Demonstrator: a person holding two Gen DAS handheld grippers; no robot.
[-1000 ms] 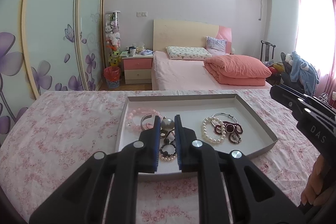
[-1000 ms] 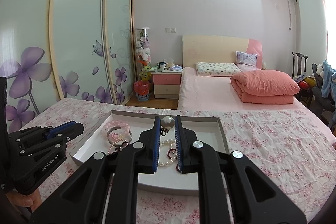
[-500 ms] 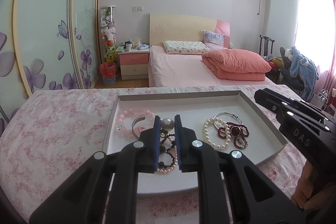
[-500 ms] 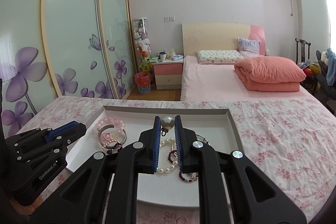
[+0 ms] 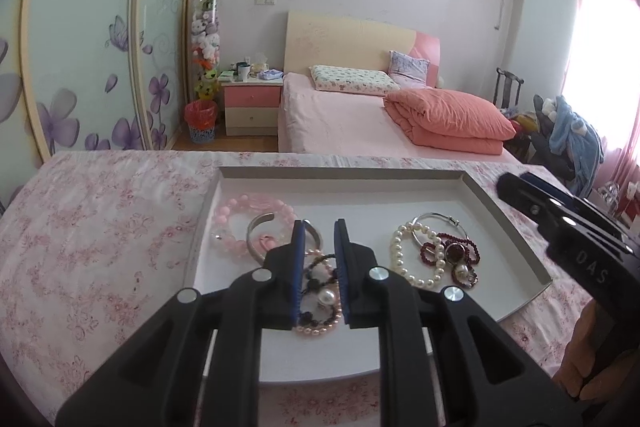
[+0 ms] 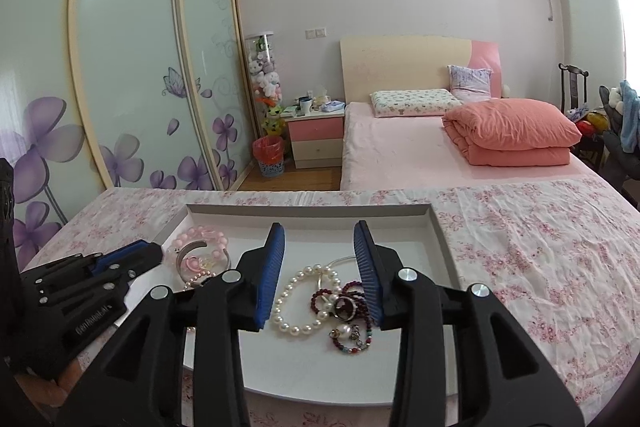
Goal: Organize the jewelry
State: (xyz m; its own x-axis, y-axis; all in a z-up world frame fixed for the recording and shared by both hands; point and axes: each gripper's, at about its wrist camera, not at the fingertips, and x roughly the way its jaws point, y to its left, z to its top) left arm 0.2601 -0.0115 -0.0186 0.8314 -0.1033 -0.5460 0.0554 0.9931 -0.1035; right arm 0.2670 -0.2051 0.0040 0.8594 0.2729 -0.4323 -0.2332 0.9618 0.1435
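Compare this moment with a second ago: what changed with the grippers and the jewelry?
The right gripper opened its fingers wide and dipped toward the white pearl bracelet. The left gripper stayed narrowly parted, empty, and dropped over the dark bead bracelet. The jewelry in the tray kept its places.

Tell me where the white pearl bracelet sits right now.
The white pearl bracelet lies in the tray, right of centre in the left wrist view, touching the dark red bead strand on its right, just ahead of the open right claw.

Tray (image 6: 440,247) front bare; jewelry tangle (image 6: 340,303) crowds between right tongs (image 6: 320,267).
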